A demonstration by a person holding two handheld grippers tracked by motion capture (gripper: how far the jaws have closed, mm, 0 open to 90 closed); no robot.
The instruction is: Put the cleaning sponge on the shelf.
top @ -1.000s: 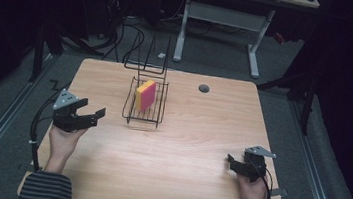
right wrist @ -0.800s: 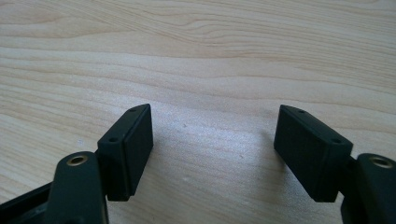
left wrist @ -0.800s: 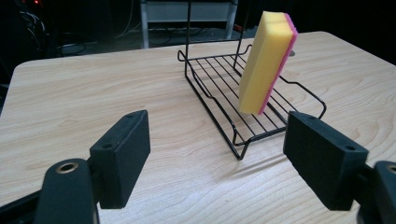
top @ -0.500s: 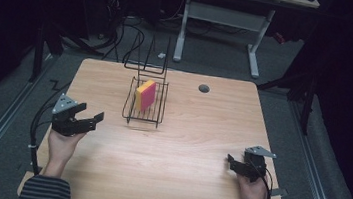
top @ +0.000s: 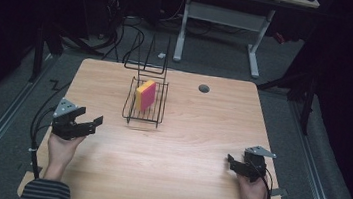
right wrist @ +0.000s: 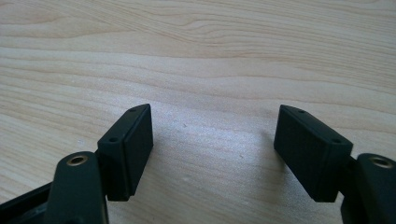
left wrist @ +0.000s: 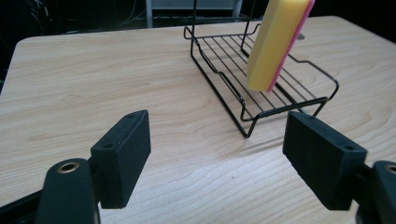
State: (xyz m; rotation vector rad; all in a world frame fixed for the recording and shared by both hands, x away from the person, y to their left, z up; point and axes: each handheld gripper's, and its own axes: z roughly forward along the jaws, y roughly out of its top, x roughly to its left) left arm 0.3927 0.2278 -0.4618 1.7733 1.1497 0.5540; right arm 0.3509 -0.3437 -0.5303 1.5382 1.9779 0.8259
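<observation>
Yellow on one broad face of the sponge (left wrist: pixel 275 42), pink along the other. Black wire throughout the rack (left wrist: pixel 261 84). Pale wood grain across the table (top: pixel 189 146), streaked in light tan waves. Matte black on the left gripper (left wrist: pixel 217 158) and right gripper (right wrist: pixel 215 149), brass-coloured rings at the screw holes. Grey plates atop both. Dark and light stripes on the sleeve (top: pixel 45 193). Grey floor (top: pixel 2 110) beyond.

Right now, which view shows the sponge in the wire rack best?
The left gripper view: the sponge is large, standing on edge in the wire rack, yellow face and pink edge clear. The high view shows it small. The right gripper view looks at bare table.
</observation>
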